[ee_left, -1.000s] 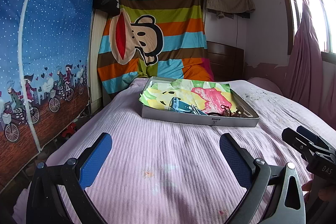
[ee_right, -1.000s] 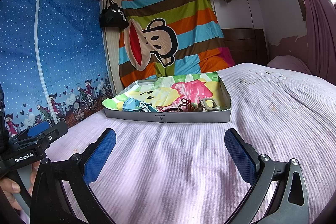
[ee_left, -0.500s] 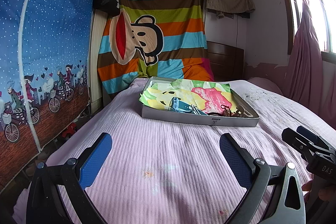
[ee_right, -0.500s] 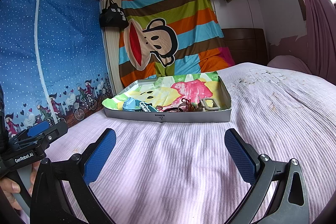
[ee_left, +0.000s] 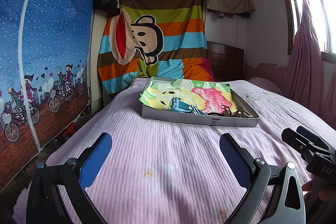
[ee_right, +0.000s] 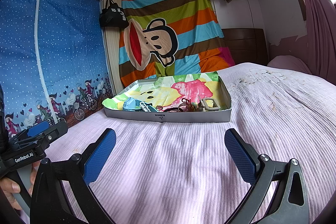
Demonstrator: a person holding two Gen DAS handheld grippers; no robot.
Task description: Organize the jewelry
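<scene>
A shallow grey box point(ee_left: 199, 119) point(ee_right: 168, 118) lined with bright patterned paper lies on the pink bedspread ahead of both grippers. Along its near wall sit a blue watch point(ee_left: 180, 107) point(ee_right: 131, 105), a dark red cord piece point(ee_left: 225, 109) point(ee_right: 187, 105) and a tan hair clip point(ee_left: 241, 111) point(ee_right: 210, 105). My left gripper point(ee_left: 166, 152) hovers open over the bedspread, well short of the box. My right gripper point(ee_right: 170, 148) is open too, empty, at a similar distance. Each gripper's body shows at the edge of the other's view, with a hand on its handle.
The bed's left edge point(ee_left: 69, 146) drops beside a blue fabric wardrobe point(ee_left: 42, 45). A striped cartoon-monkey sheet point(ee_left: 155, 35) hangs behind the box. A pillow point(ee_right: 289, 62) and pink curtains point(ee_left: 304, 66) lie to the right. Bare bedspread point(ee_right: 273, 108) spreads right of the box.
</scene>
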